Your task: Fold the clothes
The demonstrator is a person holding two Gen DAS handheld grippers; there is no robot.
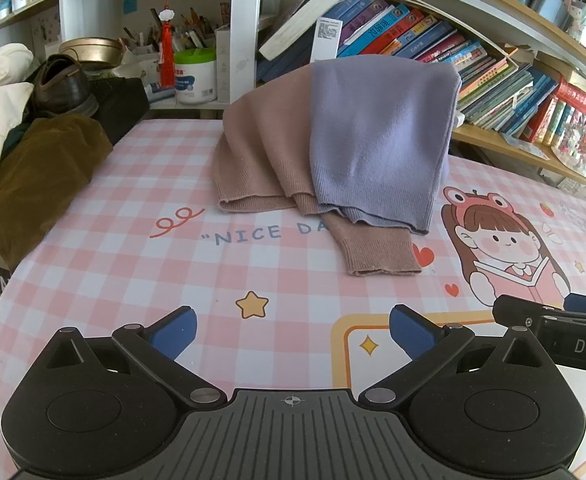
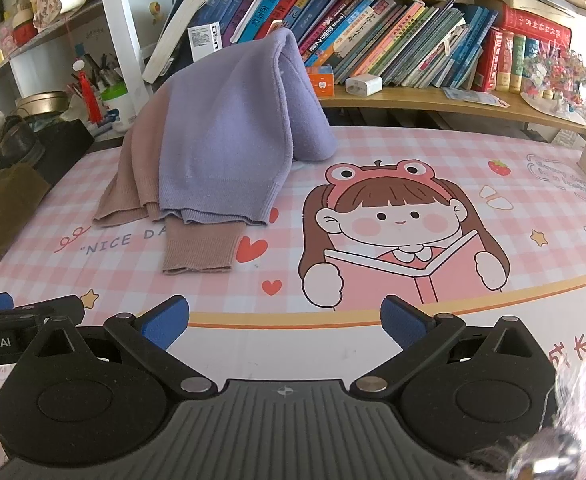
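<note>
- The left gripper [image 1: 293, 332] hangs just above the tablecloth [image 1: 133, 280], its jaws spread wide with nothing between them; the blue pads [image 1: 175, 330] touch no fabric.
- Just right of those jaws, the tip of the right gripper [image 1: 549, 314] comes in at the edge of the left view, close by but apart.
- The right gripper [image 2: 285, 322] is likewise released, jaws wide apart over bare cloth, gripping nothing; the left gripper shows at the left edge of the right view.
- Between the left jaws and a little ahead lies a printed star [image 1: 252, 304]; ahead of the right jaws is the cartoon girl [image 2: 401, 236] reading a book.
- Further ahead of both sets of jaws, well clear of them, sits the sweater [image 1: 377, 140], half purple and half tan, heaped into a peak rather than lying flat.
- Its tan cuff [image 1: 377, 250] reaches nearest the jaws, flat on the cloth and covering part of the "NICE DA" lettering [image 1: 249, 234].
- In the right view the sweater lies ahead and left of the jaws, the purple half facing the camera.
- Far left of the left jaws, an olive garment [image 1: 41, 176] and a shoe [image 1: 63, 88] sit at the table's edge.
- Beyond the sweater, shelves of books [image 2: 393, 40] line the back.
</note>
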